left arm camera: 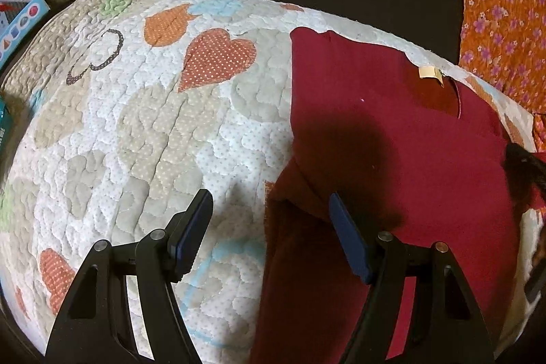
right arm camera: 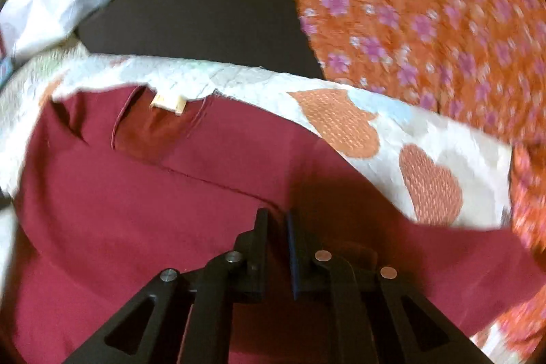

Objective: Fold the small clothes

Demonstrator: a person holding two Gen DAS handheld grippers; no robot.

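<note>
Quilted heart-patterned cream bedspread [left arm camera: 143,125] with a dark red cotton shirt [left arm camera: 392,142] lying flat on it. Left gripper [left arm camera: 269,210] hangs wide open, empty, over the shirt's edge. Right gripper [right arm camera: 277,220] looks pinched on the fabric; a thin pinch could slip and ruin the fold.

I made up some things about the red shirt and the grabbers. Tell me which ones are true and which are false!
1. The red shirt lies on a quilt with hearts. True.
2. The left gripper is squeezed shut. False: its jaws stand wide apart, over the shirt's edge.
3. The shirt's neck tag is blue. False: it is pale tan.
4. The right gripper has its jaws nearly together, low over the shirt. True; whether cloth is pinched cannot be told.
5. An orange cloth with purple flowers lies beyond the quilt. True.
</note>
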